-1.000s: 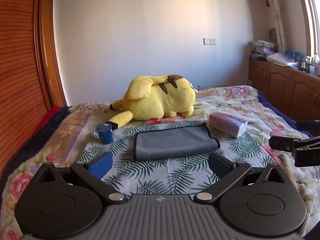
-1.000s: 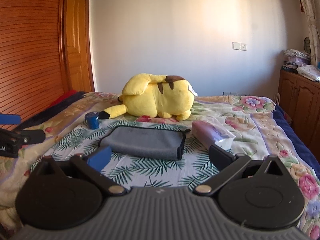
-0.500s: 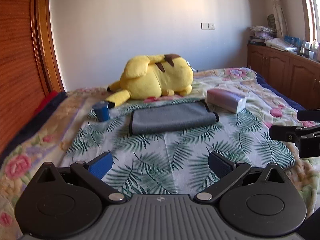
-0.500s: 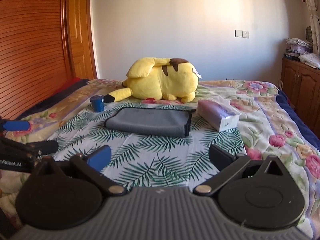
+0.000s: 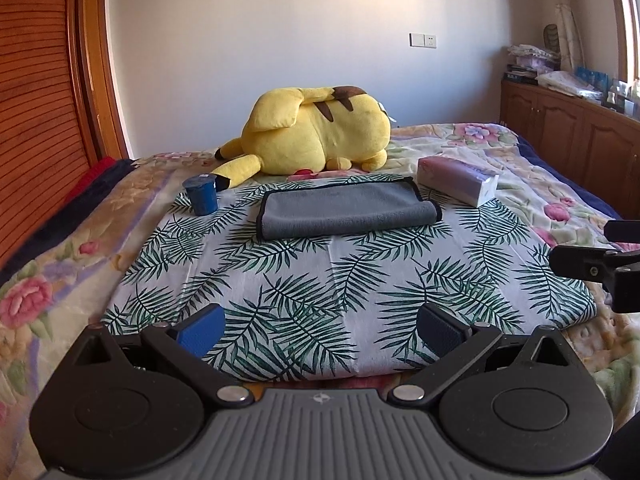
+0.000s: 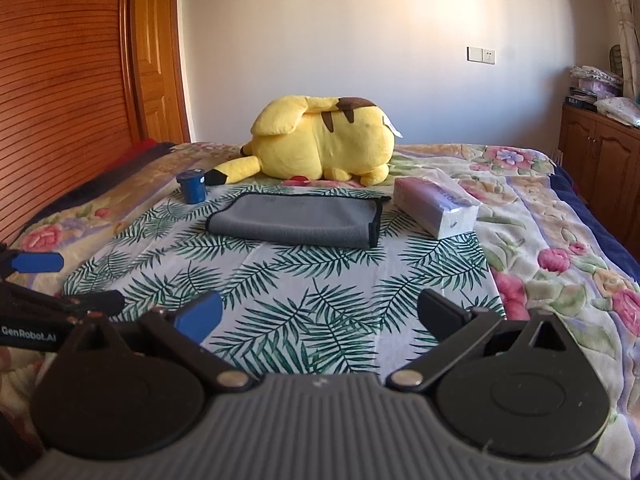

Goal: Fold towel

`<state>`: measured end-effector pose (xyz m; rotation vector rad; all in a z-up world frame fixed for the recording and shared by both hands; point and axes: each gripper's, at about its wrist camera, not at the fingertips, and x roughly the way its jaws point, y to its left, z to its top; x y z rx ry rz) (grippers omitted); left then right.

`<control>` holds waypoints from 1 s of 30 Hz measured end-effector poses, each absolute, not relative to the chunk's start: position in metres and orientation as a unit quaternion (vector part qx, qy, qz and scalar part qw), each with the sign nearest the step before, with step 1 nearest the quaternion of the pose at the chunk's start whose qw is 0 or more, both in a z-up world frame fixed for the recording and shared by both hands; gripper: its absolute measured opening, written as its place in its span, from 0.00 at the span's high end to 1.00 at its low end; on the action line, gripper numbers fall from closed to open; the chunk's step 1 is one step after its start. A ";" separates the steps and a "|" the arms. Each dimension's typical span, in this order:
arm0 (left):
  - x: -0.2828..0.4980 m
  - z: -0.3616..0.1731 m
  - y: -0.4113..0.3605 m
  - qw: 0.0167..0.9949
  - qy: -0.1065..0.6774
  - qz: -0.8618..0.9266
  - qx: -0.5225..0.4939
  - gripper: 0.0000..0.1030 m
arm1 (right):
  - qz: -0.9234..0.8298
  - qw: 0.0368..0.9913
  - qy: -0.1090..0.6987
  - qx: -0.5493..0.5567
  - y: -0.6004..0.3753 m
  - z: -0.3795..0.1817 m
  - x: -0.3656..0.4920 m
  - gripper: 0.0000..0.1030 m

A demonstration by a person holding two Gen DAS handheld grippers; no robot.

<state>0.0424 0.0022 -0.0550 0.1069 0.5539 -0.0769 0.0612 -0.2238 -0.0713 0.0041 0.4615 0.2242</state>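
Both hand-held grippers farther from towel [image 5: 347, 210]

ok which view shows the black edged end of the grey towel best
The right wrist view: the grey towel sits angled there, so its black-trimmed right end faces the camera along its whole length. In the left wrist view the towel lies more square-on, showing the trim mainly as a thin outline around it.

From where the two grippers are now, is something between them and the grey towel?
Nothing visible is. Only bare palm-leaf cloth lies between the open left gripper, the open right gripper and the grey towel. The blue cup and tissue pack sit beside it.
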 end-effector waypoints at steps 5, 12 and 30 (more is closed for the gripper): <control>0.041 -0.059 0.006 0.963 0.265 -0.035 0.043 0.00 | 0.102 0.968 0.230 0.003 -0.225 -0.078 0.062 0.00; 0.034 -0.053 0.008 0.969 0.240 -0.031 0.048 0.00 | 0.096 0.970 0.222 0.002 -0.225 -0.079 0.061 0.00; 0.022 -0.036 0.011 0.981 0.185 -0.023 0.044 0.00 | 0.078 0.981 0.180 0.004 -0.229 -0.074 0.055 0.00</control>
